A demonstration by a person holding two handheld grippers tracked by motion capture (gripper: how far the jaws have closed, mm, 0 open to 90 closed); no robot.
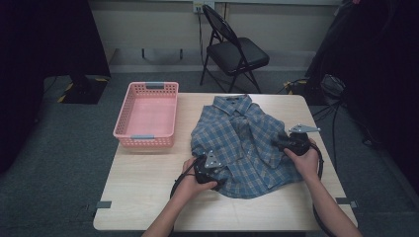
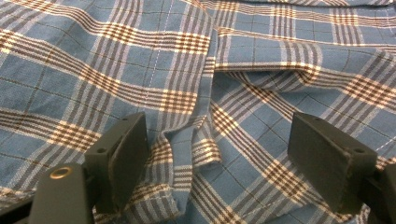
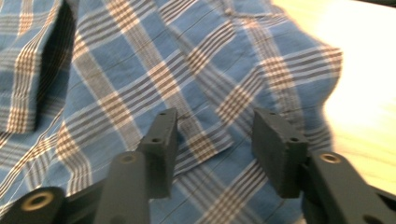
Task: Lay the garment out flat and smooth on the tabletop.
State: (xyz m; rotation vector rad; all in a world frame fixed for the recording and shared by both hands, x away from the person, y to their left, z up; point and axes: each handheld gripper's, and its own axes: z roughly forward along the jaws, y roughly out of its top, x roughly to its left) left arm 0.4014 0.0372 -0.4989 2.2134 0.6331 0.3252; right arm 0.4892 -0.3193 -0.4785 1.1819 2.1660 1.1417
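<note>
Shirt (image 1: 242, 143) limp, light, apt to slide on bench (image 1: 148, 187); both tools (image 1: 210, 165) (image 1: 281, 143) gape over loose folds, gripping nothing — pinch hem edges.

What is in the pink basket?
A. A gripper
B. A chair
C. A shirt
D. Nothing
D: the pink basket shows only its bare floor, while the shirt lies beside it on the table.

Lab-like recording room: folding chair (image 1: 236, 49), floor cables (image 1: 301, 87), dark curtains (image 1: 47, 37), grey carpet (image 1: 59, 143).
</note>
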